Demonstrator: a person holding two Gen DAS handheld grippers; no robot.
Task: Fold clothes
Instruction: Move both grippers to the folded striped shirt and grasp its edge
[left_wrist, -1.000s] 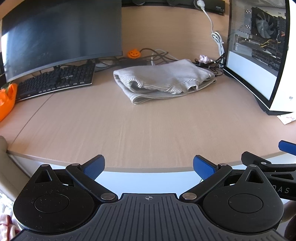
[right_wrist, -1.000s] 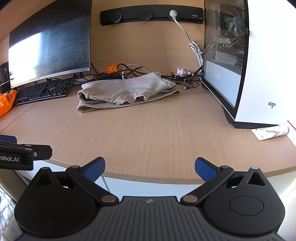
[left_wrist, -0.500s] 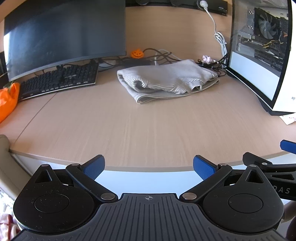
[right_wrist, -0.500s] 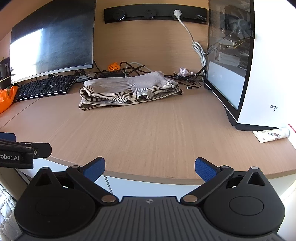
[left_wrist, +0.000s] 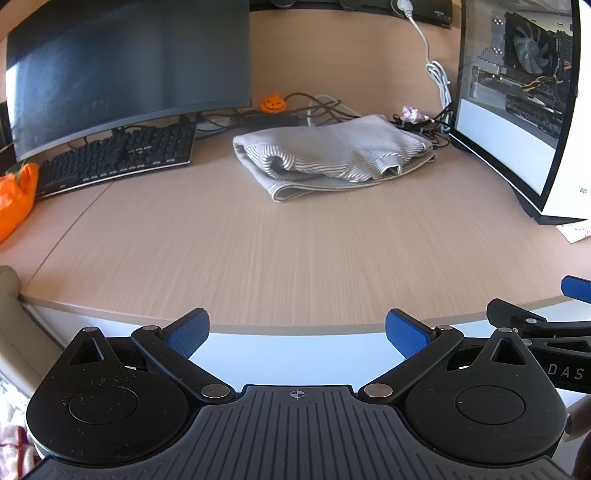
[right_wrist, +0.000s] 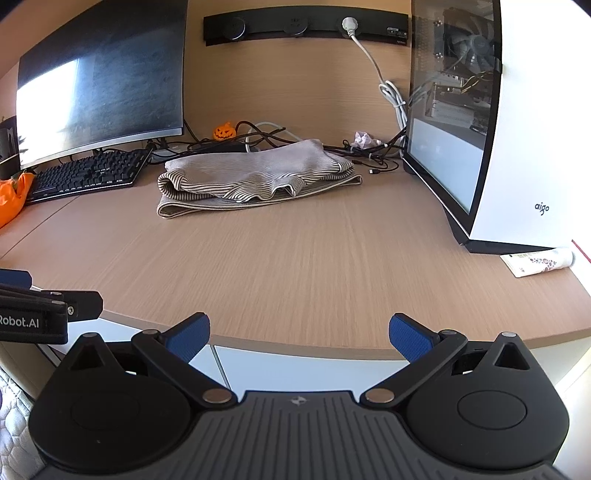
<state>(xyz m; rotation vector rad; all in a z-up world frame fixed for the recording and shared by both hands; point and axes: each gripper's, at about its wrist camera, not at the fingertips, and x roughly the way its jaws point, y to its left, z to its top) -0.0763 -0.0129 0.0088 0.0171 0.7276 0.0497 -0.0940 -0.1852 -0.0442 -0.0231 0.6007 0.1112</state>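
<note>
- Against the frame a second ago, the striped garment (left_wrist: 332, 155) sits a little lower and larger in both wrist views; both grippers have edged slightly toward the desk, and nothing on it has shifted.
- Left gripper (left_wrist: 297, 330): jaws wide apart, empty, hanging just off the near edge of the desk (left_wrist: 280, 258). Blue ribbed pads (left_wrist: 188, 334) on black linkage arms.
- Right gripper (right_wrist: 299, 334): jaws likewise wide apart, empty, also just off the near edge, beside the left one.
- Garment: beige knit with fine dark stripes, folded into a soft, rumpled bundle, lower layer jutting out toward the front. It lies at the back middle of the desk, well apart from both grippers, between the keyboard (left_wrist: 118, 158) and the PC case (right_wrist: 480, 129).
- Desk: light wood-grain laminate, curved front edge.
- Small orange pumpkin figure (right_wrist: 224, 131) behind the garment, among tangled black cables (right_wrist: 273, 138).
- Dark curved monitor (right_wrist: 99, 81) at left; white tube (right_wrist: 537, 260) lying by the case.
</note>
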